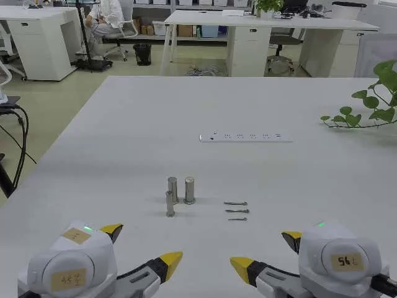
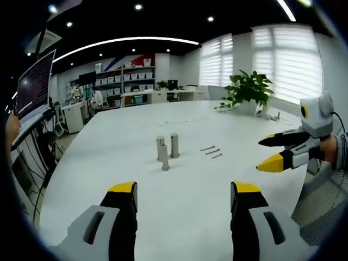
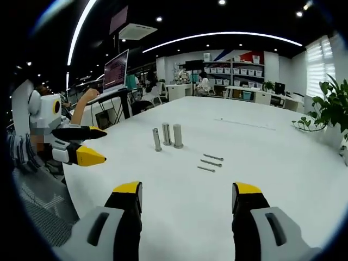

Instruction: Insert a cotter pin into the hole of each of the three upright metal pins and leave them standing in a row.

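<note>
At the near edge of the broad white surface (image 1: 279,180), the left hand-held gripper (image 1: 146,243) and the right hand-held gripper (image 1: 261,249) hover side by side, well apart. Their yellow-tipped jaws are spread wide and grasp nothing. Each angles slightly inward toward the middle of the surface. The left gripper view looks out between its own parted jaws (image 2: 185,189), with the other gripper at the right, and the right gripper view does the same (image 3: 187,187).

Just beyond them, three short grey metal cylinder pins (image 1: 172,189) stand upright in a tight cluster. Two are side by side, and the third is just in front of the left one. To their right, set apart from them, three thin wire cotter pins (image 1: 237,211) lie flat on the surface, parallel to one another in a short column running front to back.

Farther back lies a long white power strip (image 1: 246,137). A green leafy plant (image 1: 372,105) reaches in from the right edge.

Across the room, a black waste bin (image 1: 142,54) sits on the floor between white desks (image 1: 260,25); what it holds cannot be told. A seated person (image 1: 108,18) is beside it.
</note>
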A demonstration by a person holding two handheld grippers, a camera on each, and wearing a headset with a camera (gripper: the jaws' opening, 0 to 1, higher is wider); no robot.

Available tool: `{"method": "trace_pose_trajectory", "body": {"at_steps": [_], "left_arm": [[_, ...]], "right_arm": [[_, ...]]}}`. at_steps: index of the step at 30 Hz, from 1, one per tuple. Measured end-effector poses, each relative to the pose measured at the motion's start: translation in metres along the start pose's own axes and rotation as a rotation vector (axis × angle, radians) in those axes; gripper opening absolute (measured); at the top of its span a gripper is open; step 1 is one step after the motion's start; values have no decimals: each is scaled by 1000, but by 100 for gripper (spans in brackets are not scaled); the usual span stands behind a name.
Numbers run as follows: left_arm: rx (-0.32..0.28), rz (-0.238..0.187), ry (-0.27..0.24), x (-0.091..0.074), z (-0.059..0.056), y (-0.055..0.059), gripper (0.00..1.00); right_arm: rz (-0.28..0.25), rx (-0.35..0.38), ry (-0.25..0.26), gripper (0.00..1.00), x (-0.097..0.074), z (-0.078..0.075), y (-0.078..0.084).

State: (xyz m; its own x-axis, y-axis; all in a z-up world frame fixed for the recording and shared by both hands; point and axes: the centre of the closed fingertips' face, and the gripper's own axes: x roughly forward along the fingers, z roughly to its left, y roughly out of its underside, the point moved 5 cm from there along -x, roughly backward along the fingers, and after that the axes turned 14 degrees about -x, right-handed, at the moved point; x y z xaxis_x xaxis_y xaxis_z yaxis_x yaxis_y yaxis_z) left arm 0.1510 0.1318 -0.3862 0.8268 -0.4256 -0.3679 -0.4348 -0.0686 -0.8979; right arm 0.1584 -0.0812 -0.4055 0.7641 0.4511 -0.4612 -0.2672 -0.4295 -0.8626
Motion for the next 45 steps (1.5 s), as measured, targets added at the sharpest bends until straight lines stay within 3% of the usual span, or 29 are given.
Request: {"method": "trace_pose_trajectory", "body": {"at_steps": [8, 15, 20, 24, 45], "left_arm": [[-8, -5, 2, -1, 0, -2, 71], [9, 11, 6, 0, -2, 0, 71], [14, 18, 9, 0, -2, 1, 71], [12, 17, 10, 0, -2, 1, 71], [12, 34, 5, 0, -1, 3, 70]], "right_arm": [[-30, -28, -8, 64, -6, -1, -10], [-68, -1, -23, 64, -8, -7, -22], [-79, -51, -27, 63, -5, -3, -17], [-90, -15, -50, 61, -4, -2, -17], [-86, -34, -42, 59, 0, 3, -17]]}}
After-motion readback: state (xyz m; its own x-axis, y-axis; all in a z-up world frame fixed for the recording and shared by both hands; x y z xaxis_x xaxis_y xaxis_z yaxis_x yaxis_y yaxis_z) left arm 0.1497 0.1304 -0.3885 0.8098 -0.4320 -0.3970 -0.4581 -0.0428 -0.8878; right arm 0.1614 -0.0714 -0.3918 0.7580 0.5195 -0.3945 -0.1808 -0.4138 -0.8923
